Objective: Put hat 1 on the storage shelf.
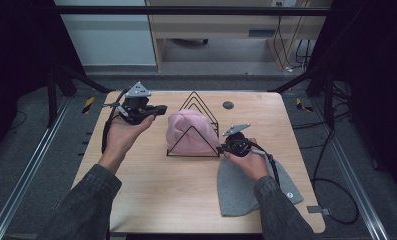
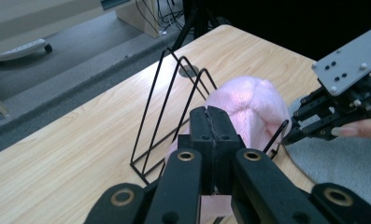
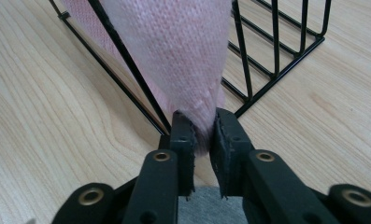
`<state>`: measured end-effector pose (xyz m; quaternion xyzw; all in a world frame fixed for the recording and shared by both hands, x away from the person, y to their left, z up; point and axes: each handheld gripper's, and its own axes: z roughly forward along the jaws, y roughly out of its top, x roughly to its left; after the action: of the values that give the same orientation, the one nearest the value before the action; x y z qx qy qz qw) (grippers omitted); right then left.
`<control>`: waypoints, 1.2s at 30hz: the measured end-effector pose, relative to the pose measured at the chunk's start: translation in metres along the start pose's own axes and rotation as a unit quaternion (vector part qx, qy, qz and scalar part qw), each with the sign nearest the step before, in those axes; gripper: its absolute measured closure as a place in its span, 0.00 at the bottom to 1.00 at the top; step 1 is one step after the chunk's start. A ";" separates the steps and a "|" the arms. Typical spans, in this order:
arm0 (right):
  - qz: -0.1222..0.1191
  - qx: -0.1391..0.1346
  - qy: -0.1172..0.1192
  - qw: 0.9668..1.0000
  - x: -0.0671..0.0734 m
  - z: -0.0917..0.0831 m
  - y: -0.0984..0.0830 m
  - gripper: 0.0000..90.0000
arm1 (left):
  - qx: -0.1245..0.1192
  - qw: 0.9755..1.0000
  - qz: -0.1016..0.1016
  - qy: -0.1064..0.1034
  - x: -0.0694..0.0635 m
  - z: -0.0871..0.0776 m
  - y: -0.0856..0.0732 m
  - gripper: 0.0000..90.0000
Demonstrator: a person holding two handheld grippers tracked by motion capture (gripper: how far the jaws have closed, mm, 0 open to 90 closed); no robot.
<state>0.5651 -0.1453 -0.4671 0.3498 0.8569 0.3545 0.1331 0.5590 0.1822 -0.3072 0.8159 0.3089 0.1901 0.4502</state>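
Wooden table (image 1: 151, 185): wire rack (image 1: 198, 125) holds pink hat (image 1: 188, 132), right claw (image 3: 204, 123) pinching it.

The high view looks forward and down over the whole desk (image 1: 151, 190). Each gripper view rides low behind its own jaws. All three share the wire rack (image 1: 193, 131) and pink hat (image 2: 253, 105), the right closest.

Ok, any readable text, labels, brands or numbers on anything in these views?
None can be read.
Grey knit beanie: a small round white tag near its edge, too small to make out.
Pink knit hat, black wire rack, light wooden table: no markings visible.
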 end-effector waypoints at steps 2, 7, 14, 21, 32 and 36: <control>0.001 0.003 0.000 1.000 0.000 -0.001 0.000 0.82 | 0.004 1.000 -0.002 0.001 0.000 0.000 -0.002 1.00; 0.005 0.005 -0.010 1.000 0.000 -0.016 -0.002 0.59 | 0.017 1.000 -0.004 0.012 0.000 -0.001 -0.011 0.99; 0.010 0.004 -0.049 0.999 -0.012 -0.046 -0.011 0.38 | 0.026 0.998 -0.017 0.058 -0.002 -0.005 -0.038 0.72; 0.043 0.016 -0.086 0.995 -0.036 -0.071 -0.030 0.25 | 0.046 0.995 -0.034 0.077 -0.006 -0.004 -0.090 0.45; 0.090 0.055 -0.098 0.990 -0.062 -0.084 -0.056 0.36 | 0.105 0.991 -0.067 0.054 -0.020 0.003 -0.165 0.11; 0.101 0.073 -0.097 0.987 -0.067 -0.080 -0.062 0.41 | 0.113 0.990 -0.064 0.046 -0.025 -0.001 -0.170 0.08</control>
<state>0.5434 -0.2643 -0.4549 0.4760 0.8239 0.2666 0.1535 0.4828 0.2345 -0.4521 0.8302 0.4006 0.1625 0.3518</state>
